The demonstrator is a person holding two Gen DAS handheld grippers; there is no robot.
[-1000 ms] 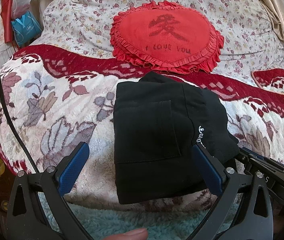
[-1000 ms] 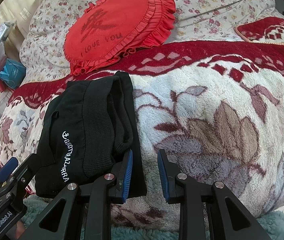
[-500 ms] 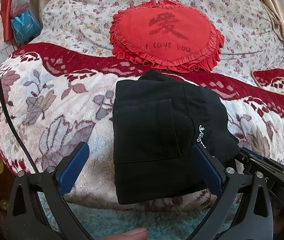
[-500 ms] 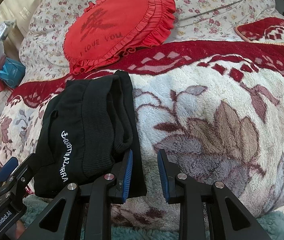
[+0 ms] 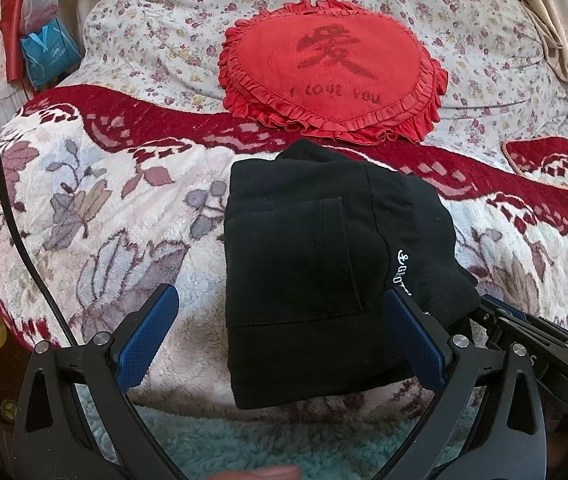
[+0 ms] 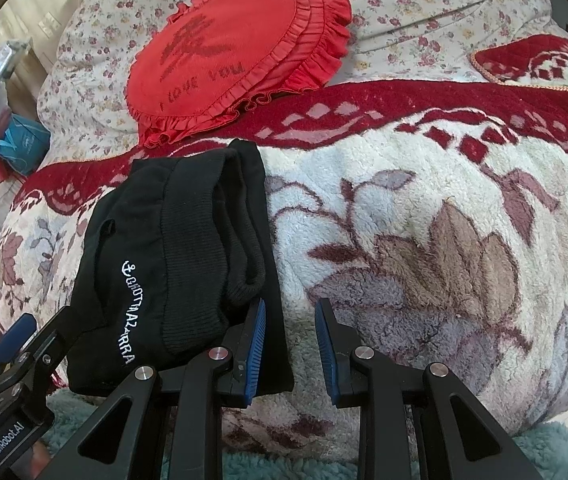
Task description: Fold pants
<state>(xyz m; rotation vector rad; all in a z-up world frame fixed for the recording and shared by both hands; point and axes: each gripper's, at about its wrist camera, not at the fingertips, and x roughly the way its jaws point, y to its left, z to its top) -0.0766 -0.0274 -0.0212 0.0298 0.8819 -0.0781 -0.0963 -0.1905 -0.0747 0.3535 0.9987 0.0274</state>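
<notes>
Nearest the cameras, the left gripper [image 5: 281, 342] is hovering with its jaws spread wide, straddling the near left part of the pants [image 5: 316, 276] without pinching them; this stance suggests a release or a check of the finished stack. The right gripper [image 6: 288, 350] is sitting just beside the pants' right edge, its jaws parted narrowly with nothing between them. The pants are lying as a compact black rectangle on the floral fleece blanket [image 6: 424, 248], pocket panel uppermost and ribbed waistband [image 6: 191, 248] bunched along the right side, so folding appears essentially complete. Beyond them, a red heart-shaped cushion [image 5: 334, 68] is resting against the flowered bedding [image 5: 155, 36], well apart from the work.
</notes>
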